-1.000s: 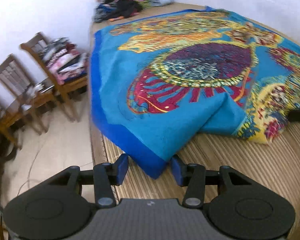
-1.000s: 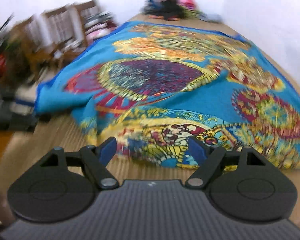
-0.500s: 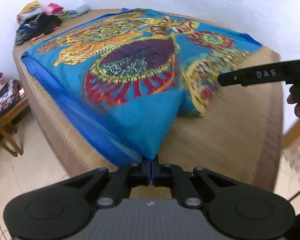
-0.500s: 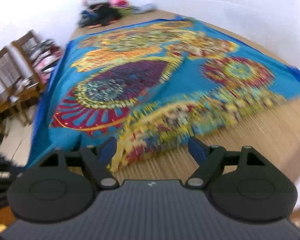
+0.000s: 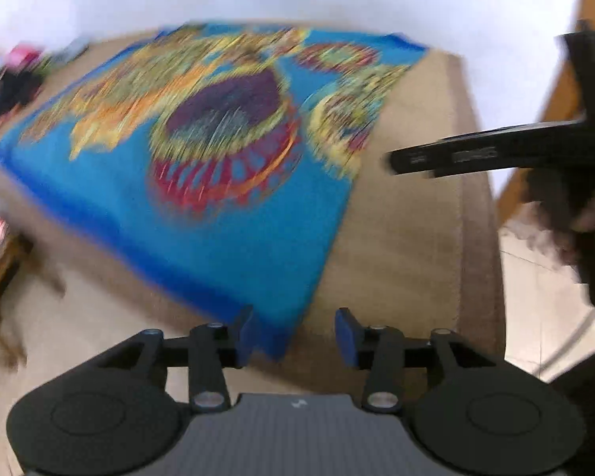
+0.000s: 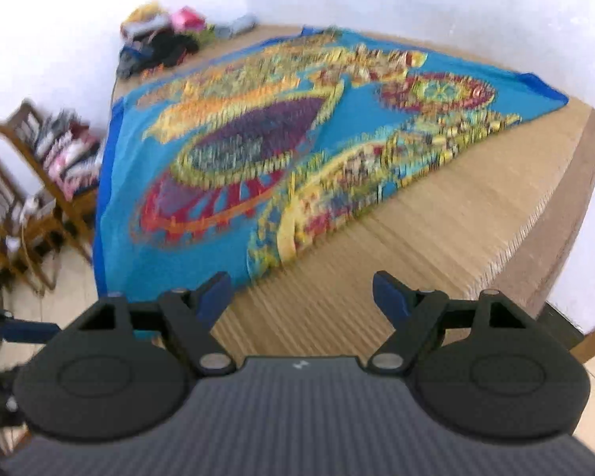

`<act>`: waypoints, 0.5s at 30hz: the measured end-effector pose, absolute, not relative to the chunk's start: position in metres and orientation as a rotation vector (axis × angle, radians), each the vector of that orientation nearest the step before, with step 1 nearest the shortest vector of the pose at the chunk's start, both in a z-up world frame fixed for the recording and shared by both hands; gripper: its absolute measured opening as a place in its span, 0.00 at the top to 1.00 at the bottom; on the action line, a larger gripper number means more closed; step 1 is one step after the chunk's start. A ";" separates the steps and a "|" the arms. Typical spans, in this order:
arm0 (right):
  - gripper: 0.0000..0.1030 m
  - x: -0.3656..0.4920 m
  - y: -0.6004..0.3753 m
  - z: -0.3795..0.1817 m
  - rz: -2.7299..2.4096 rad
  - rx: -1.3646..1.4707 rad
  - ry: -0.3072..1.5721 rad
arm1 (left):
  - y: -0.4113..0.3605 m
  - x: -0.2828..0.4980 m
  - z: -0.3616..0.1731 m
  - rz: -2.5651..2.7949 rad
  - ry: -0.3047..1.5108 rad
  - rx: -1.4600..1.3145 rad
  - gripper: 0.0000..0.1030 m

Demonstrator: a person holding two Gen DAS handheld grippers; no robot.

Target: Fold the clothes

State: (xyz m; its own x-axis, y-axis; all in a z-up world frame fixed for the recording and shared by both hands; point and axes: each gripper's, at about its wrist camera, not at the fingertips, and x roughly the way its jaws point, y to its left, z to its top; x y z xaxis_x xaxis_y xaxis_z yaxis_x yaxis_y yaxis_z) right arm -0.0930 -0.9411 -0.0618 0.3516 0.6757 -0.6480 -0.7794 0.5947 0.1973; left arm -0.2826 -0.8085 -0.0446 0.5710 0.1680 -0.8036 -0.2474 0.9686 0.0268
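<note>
A large blue cloth (image 5: 218,218) with a bright red, yellow and purple print lies spread over the bed, blurred by motion. Its near blue corner (image 5: 275,341) hangs between the jaws of my left gripper (image 5: 295,331), which are opening; the pads stand apart and do not press on it. My right gripper (image 6: 301,295) is open over the bare mat, with nothing between its fingers, just right of the cloth (image 6: 202,246) and its folded-over patterned edge. In the left wrist view the right gripper (image 5: 476,156) shows as a black bar held by a hand at the right.
A tan woven mat (image 6: 436,238) covers the bed, bare along the right side. A pile of clothes (image 6: 162,39) sits at the far corner by the white wall. Wooden chairs (image 6: 59,166) with stacked garments stand on the floor at the left.
The left gripper, open a second ago, shut on the cloth's near corner and has now parted its jaws again. The folded corner has been drawn out flatter. Both views have swung and rolled.
</note>
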 end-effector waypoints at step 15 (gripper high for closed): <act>0.22 -0.093 -0.870 -0.109 0.702 -0.161 0.913 | -0.649 -0.229 -0.035 0.267 0.958 -0.176 0.52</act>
